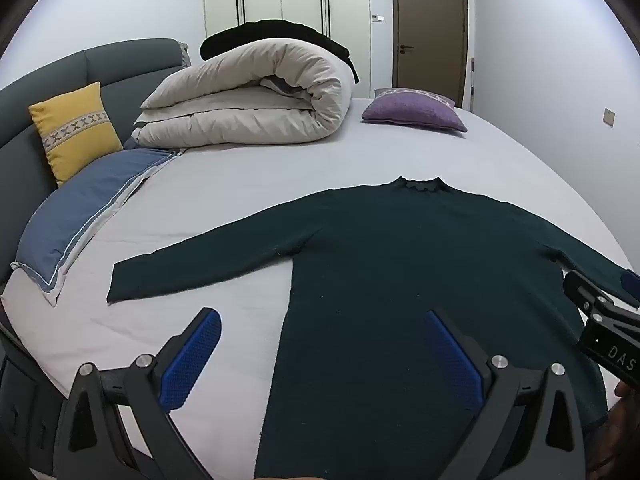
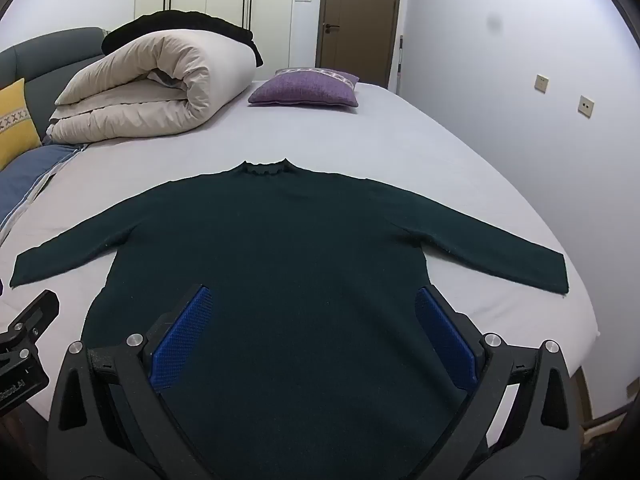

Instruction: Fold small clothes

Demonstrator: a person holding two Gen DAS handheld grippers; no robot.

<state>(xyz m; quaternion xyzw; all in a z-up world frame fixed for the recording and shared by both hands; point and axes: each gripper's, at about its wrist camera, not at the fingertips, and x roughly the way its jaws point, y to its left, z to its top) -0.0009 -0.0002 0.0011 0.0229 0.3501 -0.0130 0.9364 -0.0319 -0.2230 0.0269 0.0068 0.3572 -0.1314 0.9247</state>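
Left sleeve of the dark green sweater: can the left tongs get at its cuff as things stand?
Probably yes. The left tongs hang open above the hem, and the left sleeve lies flat and uncovered on the bed sheet, with nothing between them.

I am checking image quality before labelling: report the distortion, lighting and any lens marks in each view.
Left wrist view: strong fisheye bending of the bed edge, dark vignette corners, even soft light, dark green sweater nearly textureless, sharp focus. Right wrist view: same bending and vignette, a dark smudge on the wall, possibly on the lens; sweater underexposed.
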